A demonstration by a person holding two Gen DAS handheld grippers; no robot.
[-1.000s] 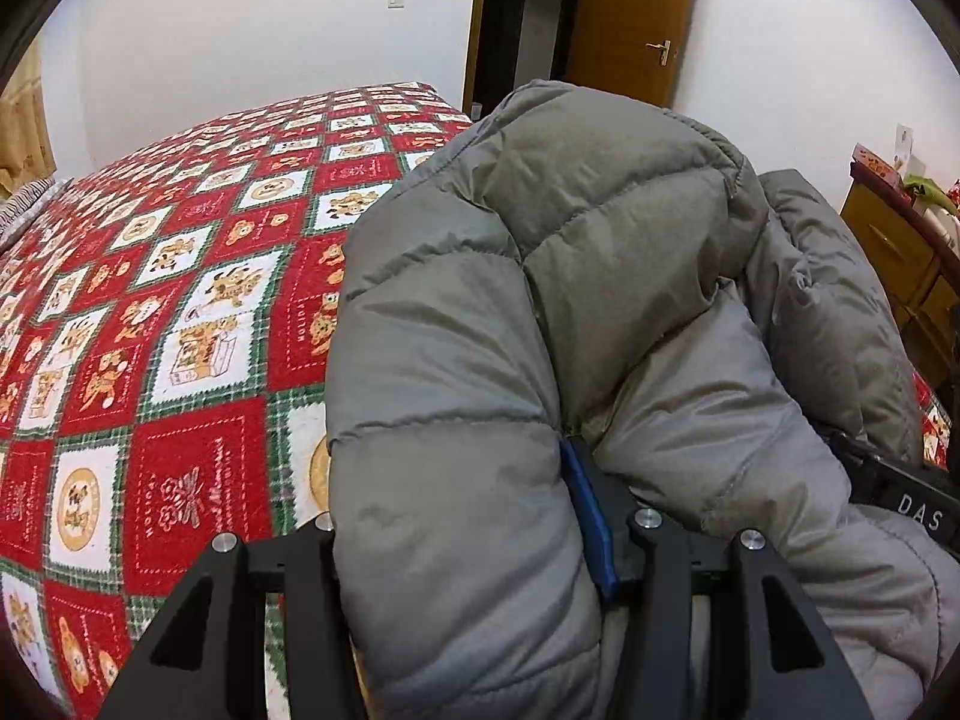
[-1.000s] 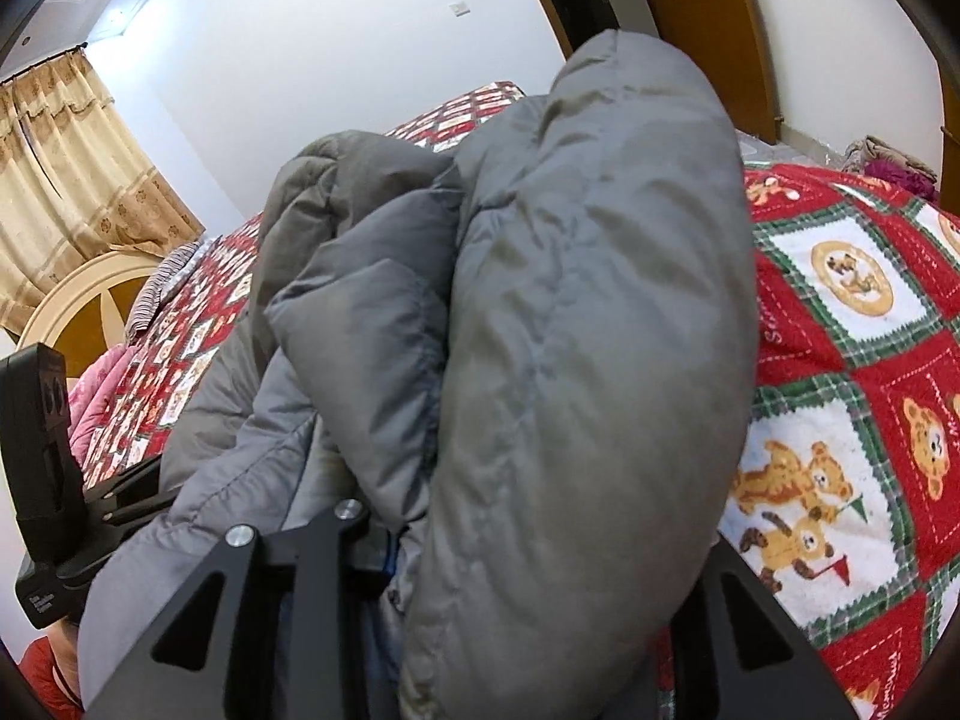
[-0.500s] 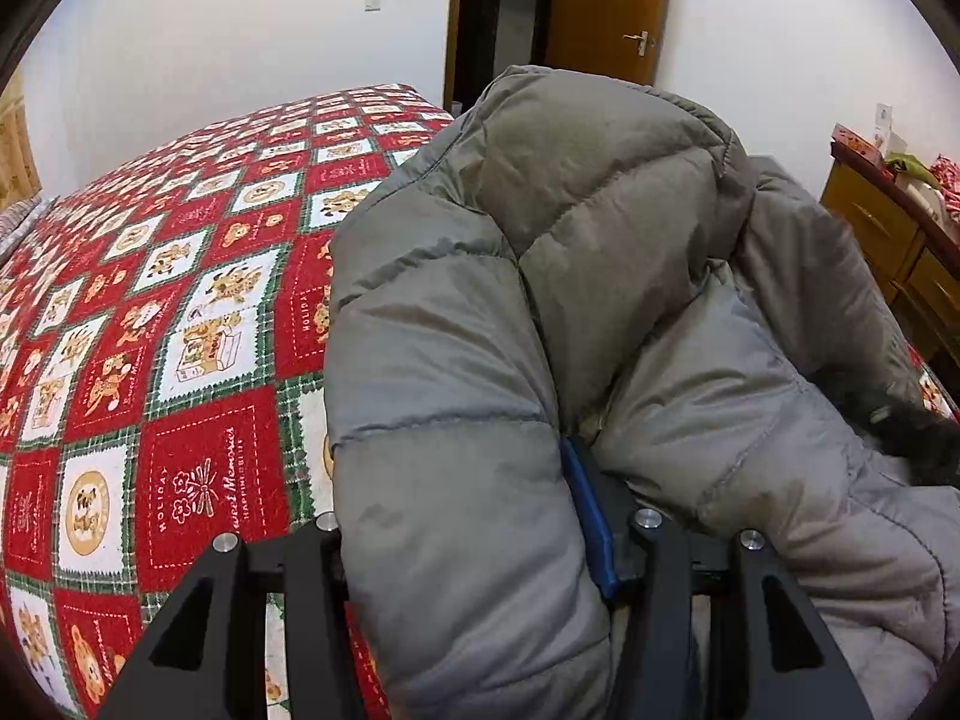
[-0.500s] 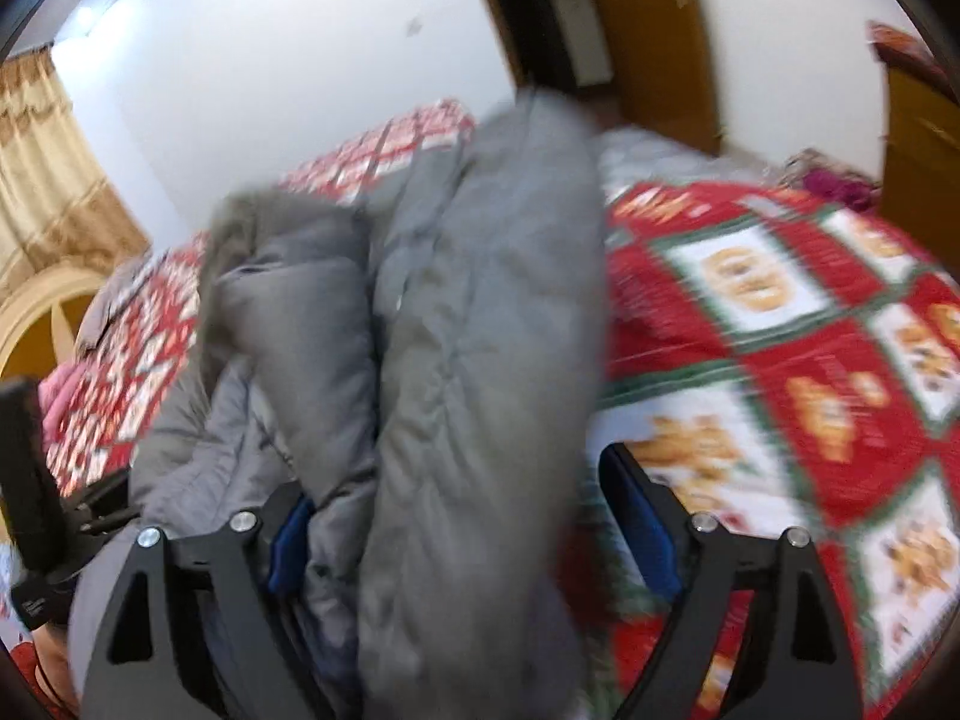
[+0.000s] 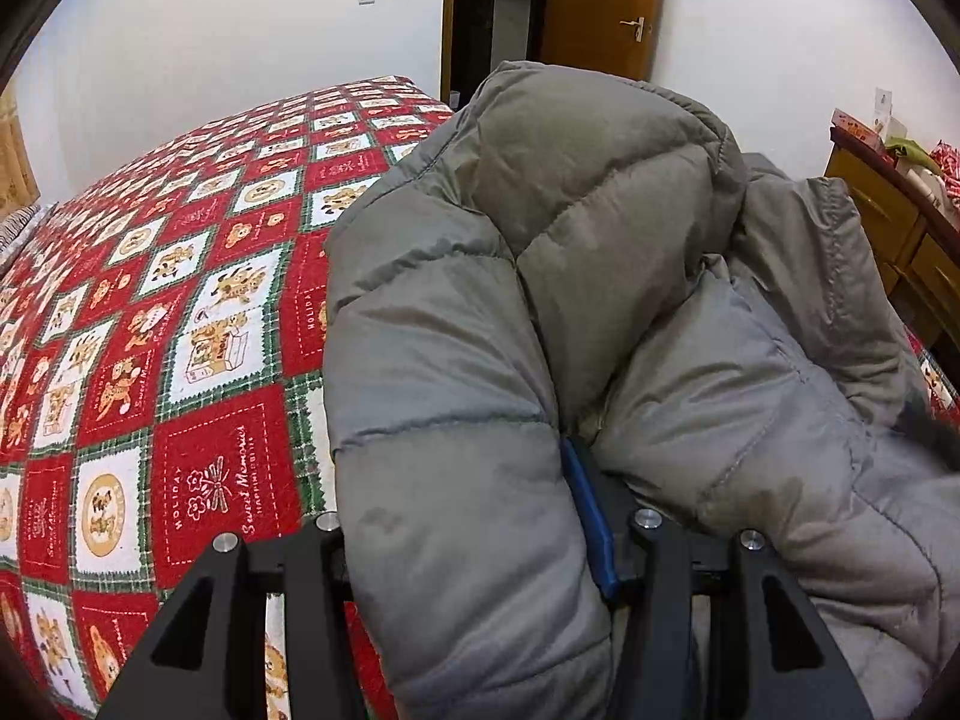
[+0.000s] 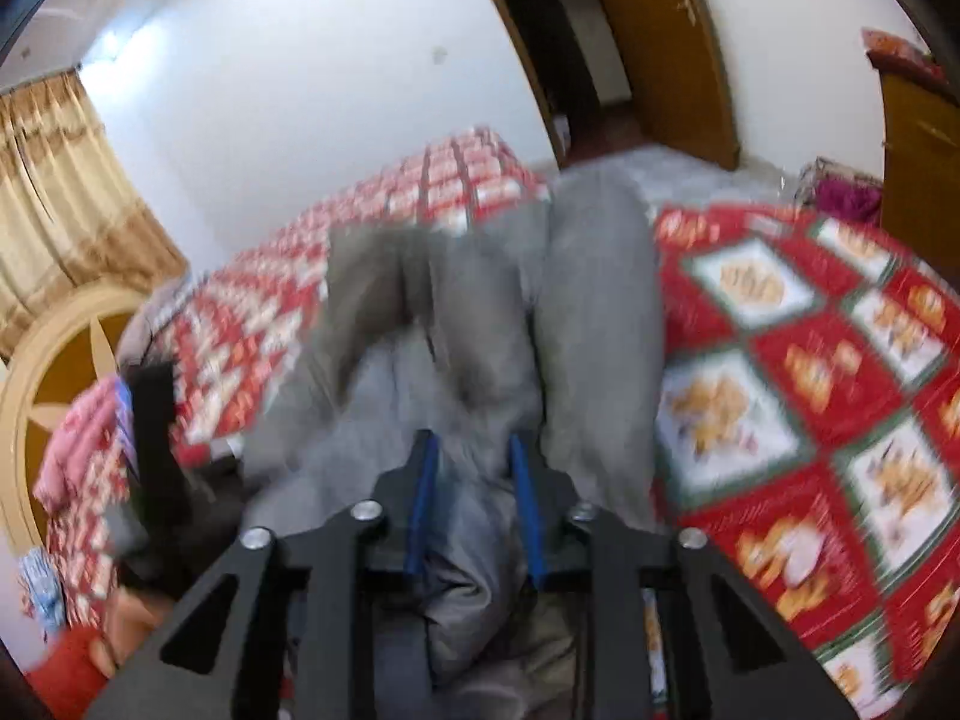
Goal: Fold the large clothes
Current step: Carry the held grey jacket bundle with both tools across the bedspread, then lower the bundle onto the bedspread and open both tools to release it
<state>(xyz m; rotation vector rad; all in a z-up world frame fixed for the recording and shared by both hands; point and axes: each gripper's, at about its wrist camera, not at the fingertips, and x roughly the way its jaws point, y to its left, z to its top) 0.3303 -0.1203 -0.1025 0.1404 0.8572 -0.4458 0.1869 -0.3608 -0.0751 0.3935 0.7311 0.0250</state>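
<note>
The left gripper (image 5: 474,534) is clenched on a thick roll of the grey puffer jacket (image 5: 600,276): padding bulges up between its jaws, hiding the left finger, and only the blue pad (image 5: 585,510) of the right finger shows against the fabric. In the right wrist view, which is smeared by motion, the right gripper (image 6: 477,474) has its two blue-lined fingers (image 6: 423,480) close together with grey cloth running between them — it looks clamped on a thinner fold of the same jacket, though the blur leaves the firmness of the grip uncertain.

The jacket lies bunched in a tall heap on the bed, over the red, white and green quilt (image 5: 180,312) with its bear squares; the quilt spreads to the left and far side in the left view and to the right in the right view.

By my reading the jacket is light for its bulk, soft and springy. Its smooth shell is likely slippery, so a puffed panel can squeeze out of a shallow pinch. The stitched seams and the hem edge, where the filling is thinner, are the better places to hold, and any fold will want pressing flat or it may spring open.

A wooden dresser (image 5: 900,222) stands at the far right with small items on top; its drawers are shut, contents unseen. No open containers are visible.
</note>
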